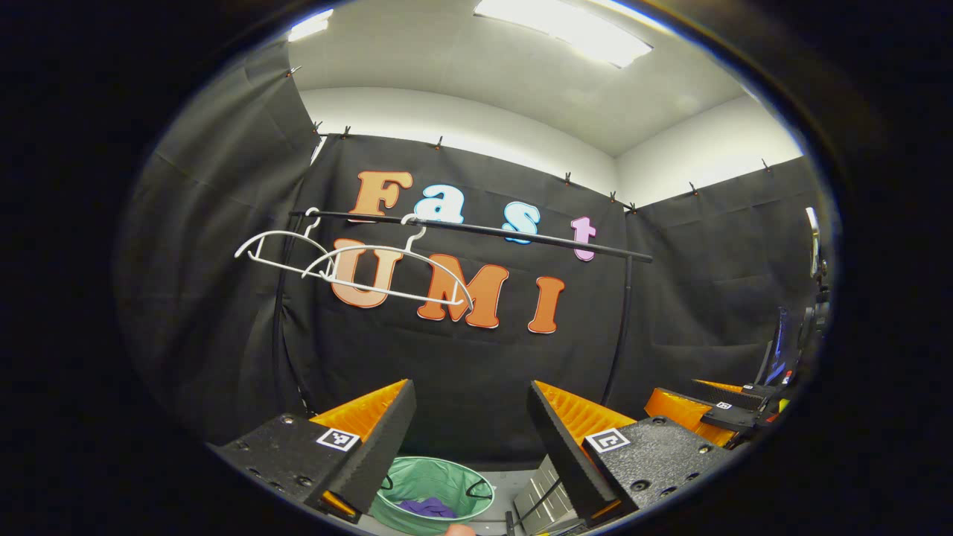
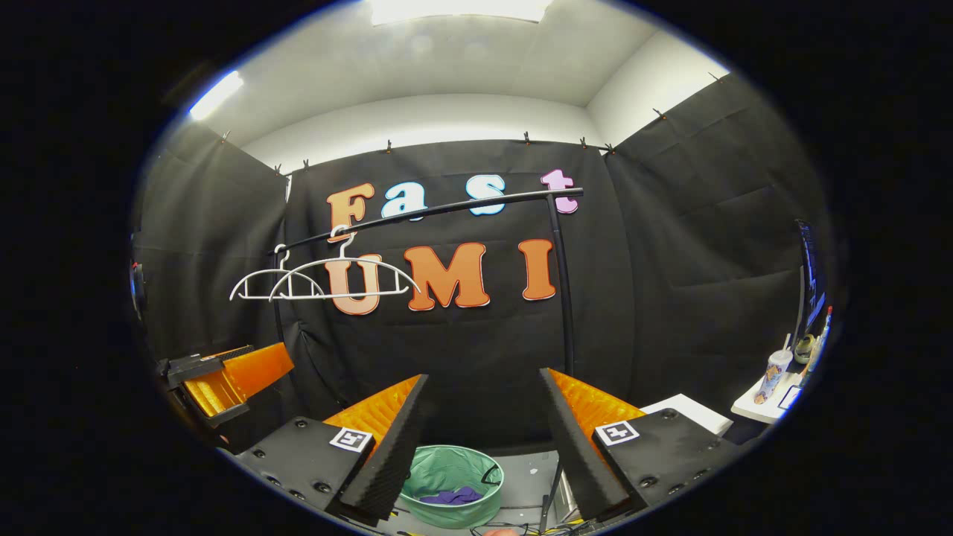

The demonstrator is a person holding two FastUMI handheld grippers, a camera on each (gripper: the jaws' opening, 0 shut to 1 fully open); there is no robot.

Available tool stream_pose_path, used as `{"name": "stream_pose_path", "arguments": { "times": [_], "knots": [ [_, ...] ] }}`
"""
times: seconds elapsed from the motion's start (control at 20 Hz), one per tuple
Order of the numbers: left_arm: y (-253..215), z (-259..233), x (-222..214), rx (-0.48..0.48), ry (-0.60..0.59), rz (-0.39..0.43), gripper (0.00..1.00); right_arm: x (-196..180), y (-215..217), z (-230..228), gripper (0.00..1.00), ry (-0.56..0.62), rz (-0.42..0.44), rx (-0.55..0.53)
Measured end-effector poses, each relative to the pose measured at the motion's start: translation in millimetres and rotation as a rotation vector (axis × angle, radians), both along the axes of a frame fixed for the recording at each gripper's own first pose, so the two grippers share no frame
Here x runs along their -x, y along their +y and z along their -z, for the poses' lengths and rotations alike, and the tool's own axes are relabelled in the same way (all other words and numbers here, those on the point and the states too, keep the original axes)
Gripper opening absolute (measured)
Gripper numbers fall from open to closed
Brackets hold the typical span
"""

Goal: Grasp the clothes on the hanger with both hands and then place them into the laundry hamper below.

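Two bare white hangers (image 1: 387, 272) (image 2: 344, 279) hang on the black rail (image 1: 476, 229) (image 2: 447, 208), nothing on them. Below stands the green laundry hamper (image 1: 430, 491) (image 2: 452, 484) with purple clothes (image 1: 426, 508) (image 2: 454, 496) lying inside. My left gripper (image 1: 470, 447) is open, its fingers wide apart above the hamper with nothing between them. My right gripper (image 2: 484, 447) is open too, likewise above the hamper and holding nothing. The right gripper (image 1: 715, 409) shows at the right of the left gripper view; the left gripper (image 2: 223, 376) shows at the left of the right gripper view.
A black upright pole (image 2: 563, 290) carries the rail's right end. A white side table (image 2: 767, 398) with a cup (image 2: 774, 371) stands at the far right. A metal base (image 1: 543, 499) and cables lie on the floor beside the hamper.
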State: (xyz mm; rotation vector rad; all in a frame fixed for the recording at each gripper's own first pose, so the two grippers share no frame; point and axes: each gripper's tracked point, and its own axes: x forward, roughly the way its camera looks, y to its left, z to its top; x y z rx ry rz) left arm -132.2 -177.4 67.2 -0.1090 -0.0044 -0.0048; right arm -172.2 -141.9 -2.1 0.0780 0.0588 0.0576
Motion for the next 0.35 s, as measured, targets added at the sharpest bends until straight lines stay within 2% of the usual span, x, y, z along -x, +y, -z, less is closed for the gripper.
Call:
{"name": "stream_pose_path", "arguments": {
  "times": [0.05, 0.1, 0.25, 0.35],
  "knots": [
    [-1.6, 1.3, -0.8, -0.002, 0.004, 0.002, 0.92, 0.1, -0.3, -0.9, 0.93, 0.000, -0.002, 0.000],
    [-2.0, 3.4, 1.0, -0.005, 0.009, 0.002, 0.92, 0.7, -0.2, -0.4, 0.97, 0.002, -0.006, 0.000],
    [-4.1, 2.3, 3.4, -0.009, 0.007, -0.002, 0.92, 1.8, 0.7, -0.5, 0.87, 0.002, -0.018, -0.005],
    [-3.6, 2.4, 3.3, -0.010, 0.007, -0.007, 0.92, 0.2, 0.5, -2.0, 0.87, -0.002, -0.018, -0.004]
  ]
}}
